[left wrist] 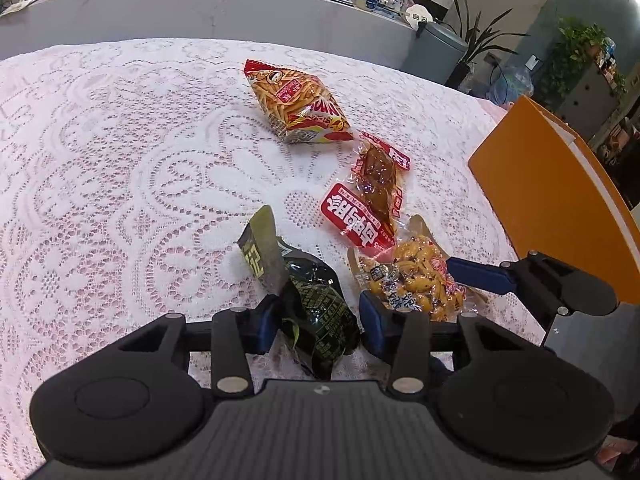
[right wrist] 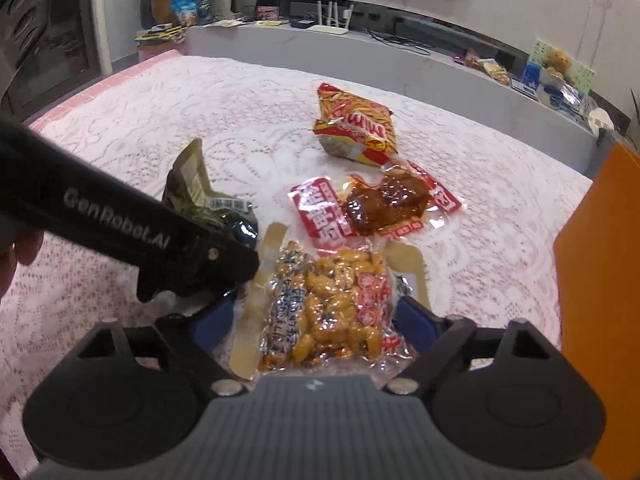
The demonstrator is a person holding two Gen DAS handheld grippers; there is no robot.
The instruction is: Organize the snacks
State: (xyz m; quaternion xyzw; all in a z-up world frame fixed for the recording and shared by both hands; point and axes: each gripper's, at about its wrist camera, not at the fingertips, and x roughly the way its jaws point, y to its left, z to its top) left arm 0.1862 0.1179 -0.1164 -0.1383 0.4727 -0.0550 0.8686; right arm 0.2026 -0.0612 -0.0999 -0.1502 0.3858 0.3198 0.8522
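Nearby, left gripper (left wrist: 318,322) clamped on dark packet (left wrist: 320,312), right gripper (right wrist: 320,322) wide around peanut bag (right wrist: 332,312).

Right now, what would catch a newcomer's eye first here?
Four bright snack packets on a pink lace tablecloth: the dark green packet sits between the left gripper's blue fingers, the peanut packet between the right gripper's. An orange box stands at the right.
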